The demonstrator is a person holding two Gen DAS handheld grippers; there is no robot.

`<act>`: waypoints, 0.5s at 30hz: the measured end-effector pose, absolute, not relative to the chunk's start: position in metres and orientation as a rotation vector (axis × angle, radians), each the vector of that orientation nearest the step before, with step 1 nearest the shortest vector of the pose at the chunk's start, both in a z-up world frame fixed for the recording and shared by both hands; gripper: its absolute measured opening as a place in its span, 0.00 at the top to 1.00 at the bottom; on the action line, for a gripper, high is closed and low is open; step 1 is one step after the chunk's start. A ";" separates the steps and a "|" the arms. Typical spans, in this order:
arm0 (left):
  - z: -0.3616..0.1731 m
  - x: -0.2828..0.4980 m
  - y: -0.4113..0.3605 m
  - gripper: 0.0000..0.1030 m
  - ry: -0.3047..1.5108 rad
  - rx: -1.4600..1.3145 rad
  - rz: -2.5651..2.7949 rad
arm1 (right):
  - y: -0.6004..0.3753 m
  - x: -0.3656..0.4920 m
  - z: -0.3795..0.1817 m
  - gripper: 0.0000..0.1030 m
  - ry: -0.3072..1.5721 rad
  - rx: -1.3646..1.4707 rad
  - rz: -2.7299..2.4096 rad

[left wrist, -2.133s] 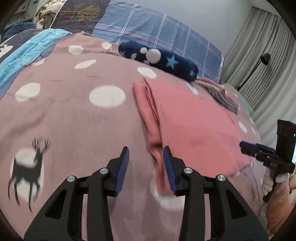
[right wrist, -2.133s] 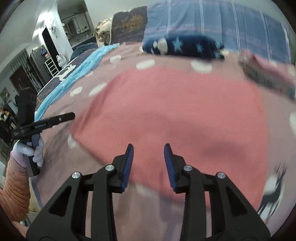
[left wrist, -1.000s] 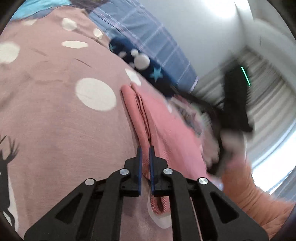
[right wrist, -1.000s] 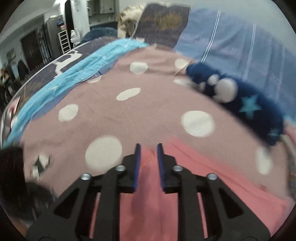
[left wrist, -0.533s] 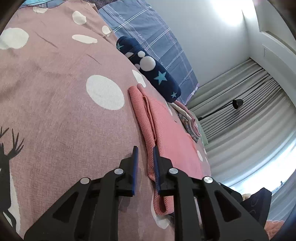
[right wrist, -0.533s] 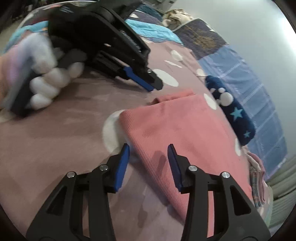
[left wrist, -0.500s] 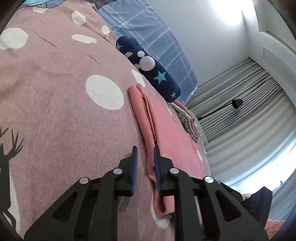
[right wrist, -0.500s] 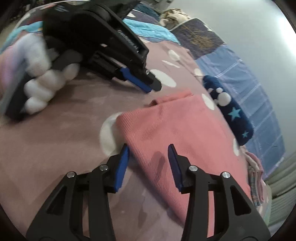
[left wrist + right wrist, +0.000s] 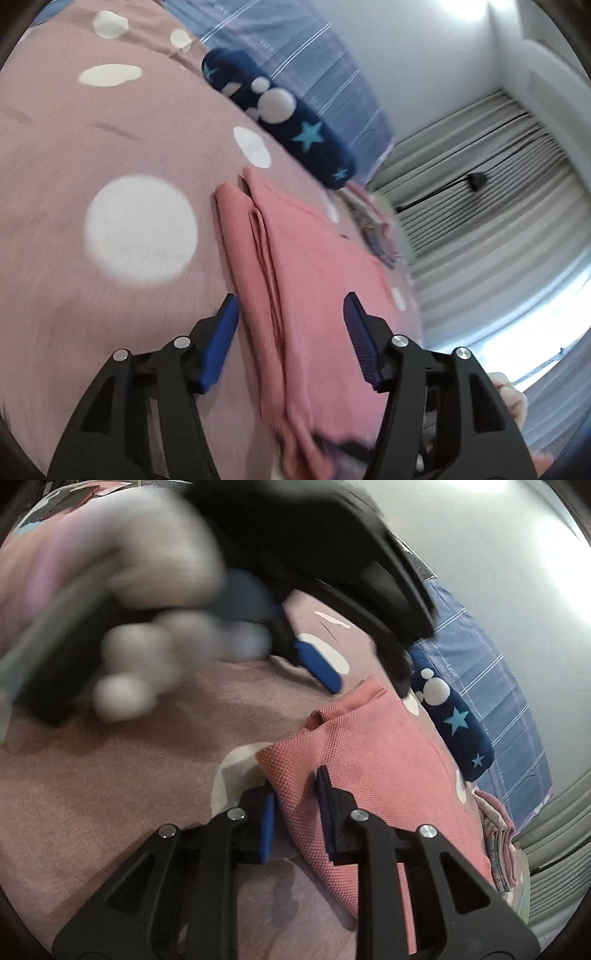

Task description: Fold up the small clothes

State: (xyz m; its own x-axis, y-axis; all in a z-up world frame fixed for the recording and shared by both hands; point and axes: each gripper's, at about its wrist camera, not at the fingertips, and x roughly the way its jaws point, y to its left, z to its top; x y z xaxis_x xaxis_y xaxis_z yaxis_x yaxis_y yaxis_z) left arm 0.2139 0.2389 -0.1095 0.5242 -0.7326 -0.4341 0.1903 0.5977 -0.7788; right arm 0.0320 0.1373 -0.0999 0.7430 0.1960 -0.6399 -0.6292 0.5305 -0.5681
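A folded pink garment (image 9: 317, 280) lies on the pink dotted bedspread (image 9: 92, 147). My left gripper (image 9: 291, 319) hovers low over its long folded edge. Its jaws are opening, and the edge lies loose between them, touching neither pad. In the right wrist view my right gripper (image 9: 295, 808) is closing on the near corner of the pink garment (image 9: 369, 760), and the cloth fills the gap between its pads. The left gripper's blue pad (image 9: 319, 662) and a white-gloved hand (image 9: 147, 642) show blurred just beyond that corner.
A navy roll with stars and white dots (image 9: 288, 125) lies beyond the garment, in front of a blue checked pillow (image 9: 295, 55). A stack of folded clothes (image 9: 498, 849) sits at the far right of the bed. Grey curtains (image 9: 498, 184) hang behind.
The left jaws have gone from nearly shut beside the garment's folded edge to wide apart over it. The right jaws have narrowed onto the garment's corner. The left gripper and gloved hand came closer to the right camera.
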 end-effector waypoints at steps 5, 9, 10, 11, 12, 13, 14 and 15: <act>-0.108 0.267 0.207 0.60 0.929 -0.652 -0.583 | 0.143 0.042 -0.099 0.79 0.574 -0.849 0.530; -0.110 0.280 0.202 0.87 0.965 -0.634 -0.561 | 0.135 0.047 -0.091 0.94 0.585 -0.775 0.549; -0.107 0.279 0.201 0.87 0.958 -0.626 -0.558 | 0.128 0.050 -0.084 0.95 0.596 -0.719 0.566; -0.101 0.276 0.201 0.87 0.941 -0.617 -0.557 | 0.121 0.050 -0.078 0.95 0.603 -0.666 0.580; -0.094 0.274 0.201 0.87 0.925 -0.608 -0.557 | 0.111 0.051 -0.067 0.95 0.610 -0.593 0.597; -0.087 0.273 0.200 0.87 0.913 -0.603 -0.557 | 0.104 0.052 -0.060 0.95 0.613 -0.544 0.605; -0.079 0.273 0.198 0.87 0.904 -0.598 -0.556 | 0.095 0.054 -0.051 0.95 0.614 -0.496 0.611; -0.073 0.274 0.194 0.87 0.898 -0.588 -0.554 | 0.085 0.055 -0.042 0.95 0.611 -0.444 0.617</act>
State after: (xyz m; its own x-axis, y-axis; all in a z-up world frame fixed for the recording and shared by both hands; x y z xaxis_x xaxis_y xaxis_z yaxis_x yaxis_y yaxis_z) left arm 0.2735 0.1936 -0.0725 0.5080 -0.6622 -0.5509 0.1953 0.7114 -0.6751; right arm 0.0551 0.0852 -0.0421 0.6522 0.3985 -0.6449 -0.6489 0.7332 -0.2031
